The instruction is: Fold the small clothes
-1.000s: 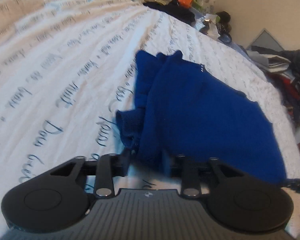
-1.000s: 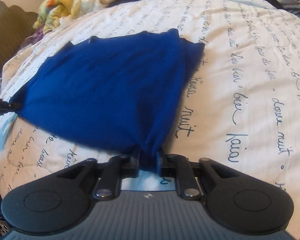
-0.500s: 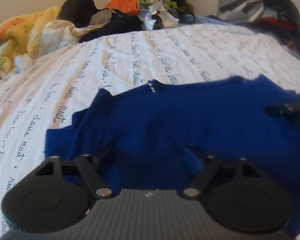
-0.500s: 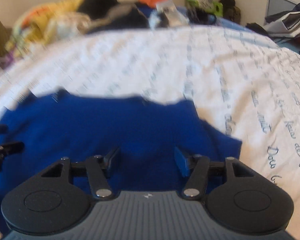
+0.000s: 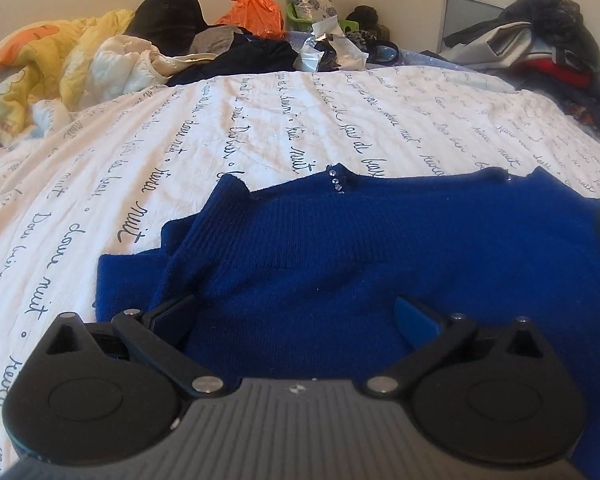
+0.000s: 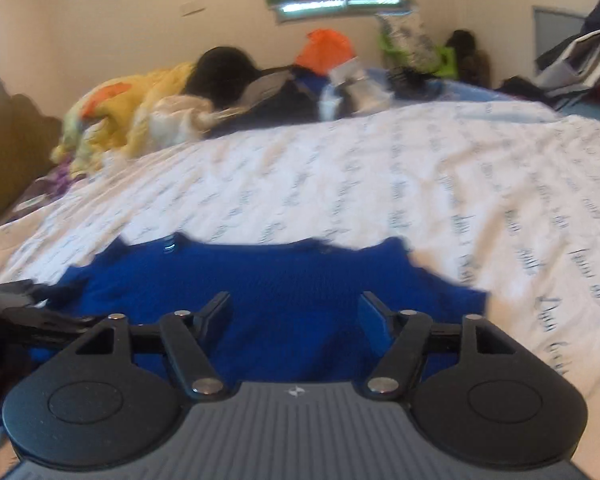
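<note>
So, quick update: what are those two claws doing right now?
Left gripper and right gripper opening, nothing pinched. Blue knitted sweater lying on the white script-printed bedspread. Nothing in the way.

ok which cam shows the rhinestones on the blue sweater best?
Left wrist: sharp, the rhinestones sit in a short row at the far edge of the blue sweater. The right wrist view is motion-blurred; they show only as a faint pale smear on the sweater's far edge.

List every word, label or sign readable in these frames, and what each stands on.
"douce nuit" – dark cursive print, legible on the white quilted bedspread left of the blue knitted sweater.
"nuit" – further up the same bedspread.
Remaining script rows on the bedspread: too small or distorted to read; all blurred in the right wrist view.
Grippers carry only a small wordless emblem.
</note>
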Available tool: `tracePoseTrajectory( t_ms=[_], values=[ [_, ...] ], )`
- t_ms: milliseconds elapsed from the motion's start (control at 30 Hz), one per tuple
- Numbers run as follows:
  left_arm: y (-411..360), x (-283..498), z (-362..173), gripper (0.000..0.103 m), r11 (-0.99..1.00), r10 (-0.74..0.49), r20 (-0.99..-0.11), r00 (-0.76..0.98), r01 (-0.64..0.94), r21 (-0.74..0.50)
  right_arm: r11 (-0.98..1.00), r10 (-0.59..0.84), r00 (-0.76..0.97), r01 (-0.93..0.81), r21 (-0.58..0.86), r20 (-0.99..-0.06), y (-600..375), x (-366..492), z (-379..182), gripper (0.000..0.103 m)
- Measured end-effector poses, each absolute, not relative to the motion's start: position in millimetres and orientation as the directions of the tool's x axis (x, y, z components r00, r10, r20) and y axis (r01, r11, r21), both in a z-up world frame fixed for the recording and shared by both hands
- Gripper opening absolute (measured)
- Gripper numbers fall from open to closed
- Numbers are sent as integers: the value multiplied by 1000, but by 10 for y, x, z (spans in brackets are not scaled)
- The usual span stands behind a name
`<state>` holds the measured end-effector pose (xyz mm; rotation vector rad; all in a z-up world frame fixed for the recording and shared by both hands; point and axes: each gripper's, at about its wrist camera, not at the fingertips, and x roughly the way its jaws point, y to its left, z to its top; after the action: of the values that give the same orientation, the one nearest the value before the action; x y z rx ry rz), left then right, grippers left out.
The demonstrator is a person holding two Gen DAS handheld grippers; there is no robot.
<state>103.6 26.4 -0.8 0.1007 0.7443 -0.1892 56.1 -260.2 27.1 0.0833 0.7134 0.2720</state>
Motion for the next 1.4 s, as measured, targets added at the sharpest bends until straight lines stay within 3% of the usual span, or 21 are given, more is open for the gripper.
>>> tracePoseTrajectory(
  t_ms=[100,167,300,367,500,600,667,700,733,767,833,933,1000,1033,1133,1233,1333,1400],
  values=[
    [269,1029,-11,103,978,-137,-678,722,207,24,979,179,691,-194,59,-700,-2513,643,-29,73],
    [271,1035,-14,103,979,-133,-675,725,202,23,971,217,748,-234,57,-627,-2605,552,-150,78],
    [274,969,50,102,983,-97,-677,730,179,52,976,183,726,-216,33,-663,-2578,552,-62,79],
    [335,818,158,85,985,-118,-684,720,170,9,984,158,726,-169,49,-669,-2588,430,53,79],
    [399,476,235,93,975,-209,-692,691,197,-97,973,222,713,-204,105,-665,-2564,135,55,79],
    [329,381,29,103,970,-179,-689,702,242,-5,965,219,754,-260,24,-620,-2541,-14,-130,80],
    [325,375,38,103,971,-168,-693,701,240,7,965,228,741,-260,43,-632,-2588,-7,-95,80],
    [331,367,87,100,975,-151,-705,693,224,10,969,209,726,-244,39,-655,-2593,6,-34,80],
    [343,328,138,89,978,-142,-705,695,210,10,975,185,717,-217,37,-672,-2597,-10,31,80],
    [358,254,194,86,978,-149,-695,703,211,3,978,178,719,-202,43,-672,-2611,-67,96,80],
    [374,127,210,94,970,-174,-694,698,243,1,972,211,738,-228,57,-641,-2619,-233,159,81],
    [400,89,52,103,972,-158,-692,705,233,16,964,200,702,-265,10,-684,-2562,-301,-73,82],
    [421,68,115,98,977,-145,-701,698,211,7,961,192,719,-277,-22,-668,-2557,-407,-66,82],
    [450,16,184,90,981,-146,-699,700,195,-9,968,181,701,-252,-2,-689,-2580,-431,6,82],
    [646,-298,321,99,992,-124,-670,732,89,-86,978,196,718,-196,76,-667,-2782,-684,202,82],
    [825,-436,176,100,981,-143,-726,673,1,-193,987,158,737,-137,84,-658,-2936,-901,191,82],
    [697,-475,137,100,999,-42,-726,687,8,-51,985,117,689,-171,-4,-716,-2877,-897,-21,85],
    [778,-491,190,96,995,-51,-737,674,-27,-93,986,110,704,-168,-14,-701,-2870,-931,91,84]
  ],
)
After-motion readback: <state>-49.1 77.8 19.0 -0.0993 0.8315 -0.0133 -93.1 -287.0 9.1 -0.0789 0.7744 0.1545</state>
